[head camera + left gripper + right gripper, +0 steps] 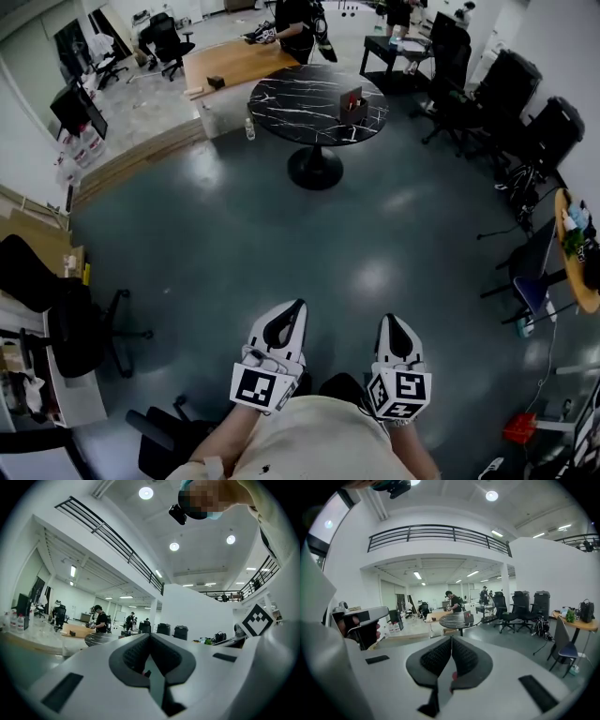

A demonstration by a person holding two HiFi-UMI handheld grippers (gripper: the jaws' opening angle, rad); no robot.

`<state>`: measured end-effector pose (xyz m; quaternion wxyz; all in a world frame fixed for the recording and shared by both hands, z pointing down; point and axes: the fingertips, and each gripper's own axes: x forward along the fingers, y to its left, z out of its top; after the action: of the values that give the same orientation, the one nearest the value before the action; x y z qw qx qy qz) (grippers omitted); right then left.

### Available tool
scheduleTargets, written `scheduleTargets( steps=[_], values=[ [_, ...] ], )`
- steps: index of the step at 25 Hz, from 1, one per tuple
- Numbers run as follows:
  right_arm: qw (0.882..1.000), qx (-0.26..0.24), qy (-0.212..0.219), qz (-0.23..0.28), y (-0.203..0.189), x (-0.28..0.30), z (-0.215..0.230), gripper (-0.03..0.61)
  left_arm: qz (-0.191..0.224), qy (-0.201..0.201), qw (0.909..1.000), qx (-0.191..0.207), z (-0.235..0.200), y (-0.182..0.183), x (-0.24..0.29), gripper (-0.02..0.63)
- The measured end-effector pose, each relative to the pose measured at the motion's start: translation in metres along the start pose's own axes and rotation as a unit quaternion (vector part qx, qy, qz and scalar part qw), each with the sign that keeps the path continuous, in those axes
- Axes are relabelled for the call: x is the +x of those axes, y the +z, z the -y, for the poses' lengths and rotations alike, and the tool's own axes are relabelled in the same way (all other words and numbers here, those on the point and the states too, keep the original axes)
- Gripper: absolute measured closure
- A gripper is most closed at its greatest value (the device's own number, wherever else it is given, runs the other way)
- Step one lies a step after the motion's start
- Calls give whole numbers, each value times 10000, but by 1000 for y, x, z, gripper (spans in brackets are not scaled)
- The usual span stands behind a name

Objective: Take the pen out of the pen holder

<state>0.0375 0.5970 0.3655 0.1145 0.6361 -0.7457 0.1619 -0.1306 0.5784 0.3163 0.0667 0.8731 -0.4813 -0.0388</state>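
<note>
Black marble-look round table (pixel 298 111) stands across the room, on a single pedestal foot, over grey glossy floor (pixel 244 244). Pen holder (pixel 353 103), a small reddish-brown box, sits upright on the table top toward its right side. Pen itself: too small to make out in any view.

Left gripper (pixel 294 306): held low and close to the person's body, pointing toward the table, well apart from it. Left gripper view: the two dark ribbed pads (pixel 136 654) meet along a thin centre line, nothing between them. Table shows far off at left, just over the white gripper body.

Right gripper (pixel 390 320): beside the left one, same height, also pointing forward, well apart from the table. Right gripper view: pads (pixel 464 656) pressed together, nothing held. Table and pen holder (pixel 467 617) sit straight ahead in the distance.

Marker cubes (pixel 261 386) face up toward the head camera, one on each gripper.

Surroundings: a wooden table (pixel 234 62) behind the marble one, a person in black (pixel 296 28) standing at it; black office chairs (pixel 525 122) along the right wall.
</note>
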Motion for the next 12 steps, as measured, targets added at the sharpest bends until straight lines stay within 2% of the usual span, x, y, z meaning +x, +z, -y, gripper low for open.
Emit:
scheduleTargets(
  steps=[7,12],
  values=[
    [9996,38,-229,148,19,25,5,560,45,-204,9998,-39,-17,4,31,604],
    [9994,60,-350,24,22,44,22,560,32,-288,9995,-86,-20,3,62,604]
  ],
)
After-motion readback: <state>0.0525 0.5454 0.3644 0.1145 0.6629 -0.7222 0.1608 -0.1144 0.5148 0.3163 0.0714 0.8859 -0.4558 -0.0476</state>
